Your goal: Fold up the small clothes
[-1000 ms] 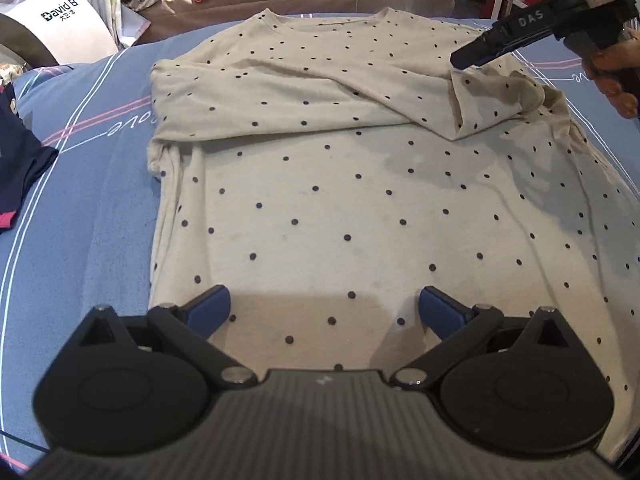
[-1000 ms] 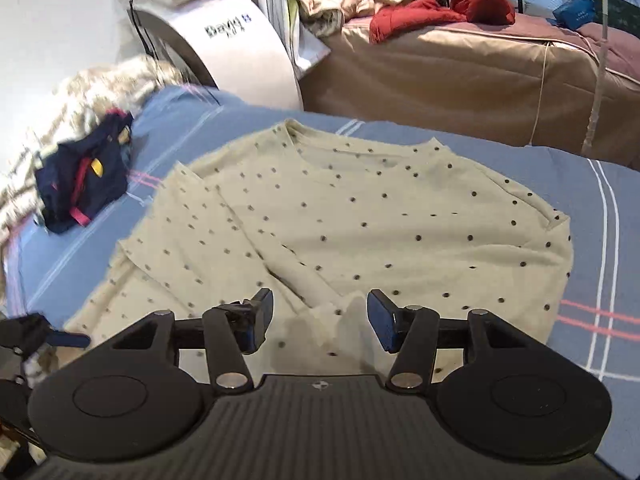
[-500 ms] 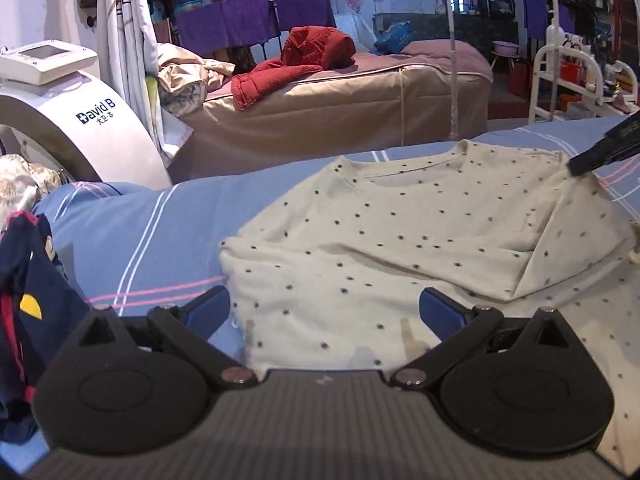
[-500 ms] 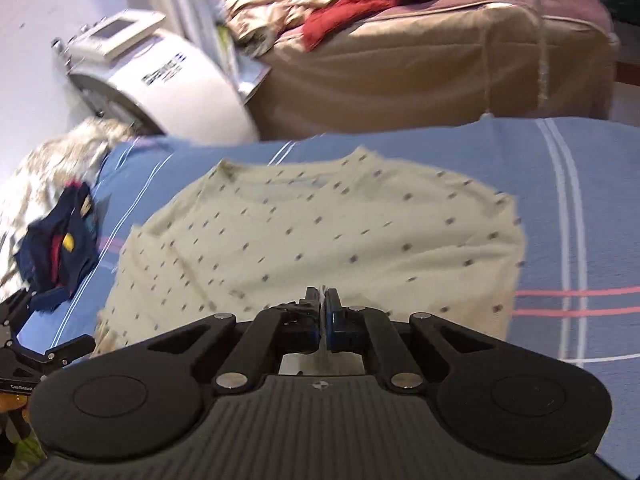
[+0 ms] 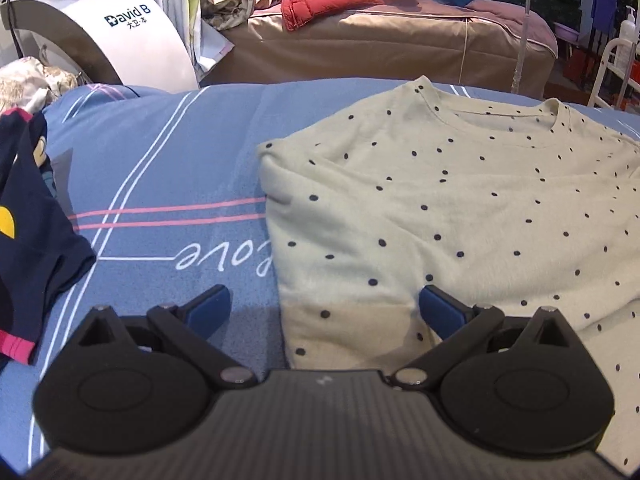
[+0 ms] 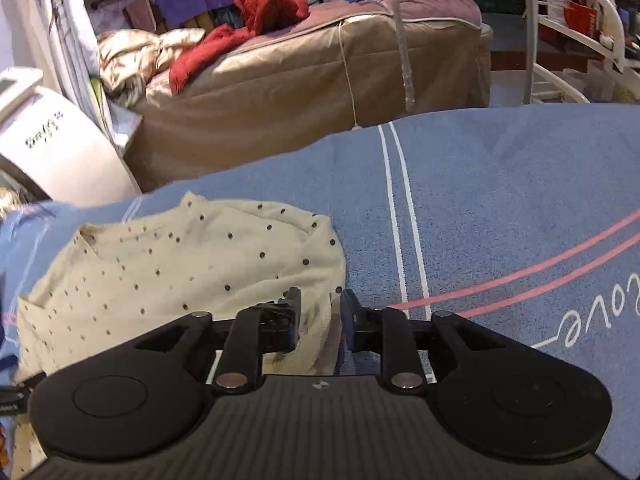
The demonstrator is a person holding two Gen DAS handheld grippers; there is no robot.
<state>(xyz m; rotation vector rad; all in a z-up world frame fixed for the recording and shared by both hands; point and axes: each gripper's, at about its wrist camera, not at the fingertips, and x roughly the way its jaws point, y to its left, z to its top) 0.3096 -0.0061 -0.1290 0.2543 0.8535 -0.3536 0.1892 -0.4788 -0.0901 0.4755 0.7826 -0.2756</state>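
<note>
A cream dotted shirt point(image 5: 460, 216) is spread on a blue bedcover point(image 5: 168, 168), neckline at the far side. In the left wrist view its left edge is seen running from the near centre up to a rounded far-left corner, and the left gripper point(image 5: 324, 312) is held low over that edge with its jaws wide apart: the left blue pad point(image 5: 208, 312) is placed over bare bedcover, while the right pad is set against the cloth. Nothing is gripped between them.

Left of this edge a broad strip of bare bedcover is shown, crossed by white lines, two pink stripes and the word "Love", as far as a dark navy garment point(image 5: 28, 248) lying at the far-left border.

In the right wrist view the right gripper point(image 6: 320, 316) is seen at the shirt's right edge, where the cloth is bunched into a raised fold. Its jaws are parted by a narrow gap with a wad of the shirt between them; whether the cloth is pinched or merely lying in the gap cannot be told. To the right, open blue bedcover is spread far and wide, marked by two white lines and two pink stripes.

Beyond the bedcover a brown-covered bed point(image 6: 312, 72) is seen with red clothing point(image 6: 248, 28) heaped on it, a white machine point(image 5: 120, 36) is stood at the far left, and white shelving point(image 6: 568, 36) is placed at the far right.
</note>
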